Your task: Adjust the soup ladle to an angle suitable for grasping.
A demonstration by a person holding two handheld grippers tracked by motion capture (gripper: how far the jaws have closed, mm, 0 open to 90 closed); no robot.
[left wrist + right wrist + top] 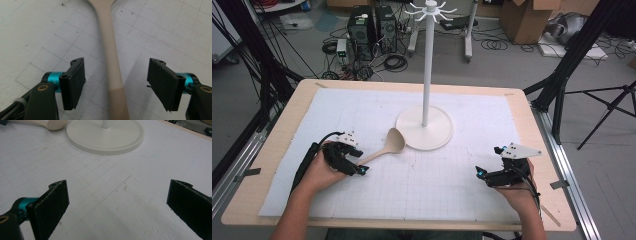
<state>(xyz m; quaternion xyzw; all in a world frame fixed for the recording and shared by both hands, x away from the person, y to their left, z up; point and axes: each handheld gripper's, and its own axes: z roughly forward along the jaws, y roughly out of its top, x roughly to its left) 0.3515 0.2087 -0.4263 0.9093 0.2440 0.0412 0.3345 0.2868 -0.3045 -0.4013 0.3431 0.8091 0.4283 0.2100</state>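
A beige wooden spoon lies on the white gridded mat, its bowl next to the stand's base. My left gripper is low over the handle's near part. In the left gripper view the handle runs up between the two black pads, with a gap on each side, so my left gripper is open around it. At the mat's right, my right gripper rests open; in its own view the right gripper has only bare mat between its jaws.
A white pole stand with hooks on top rises from a round base at the mat's middle; the base and the spoon bowl lie ahead of the right gripper. The wooden table's edge borders the mat.
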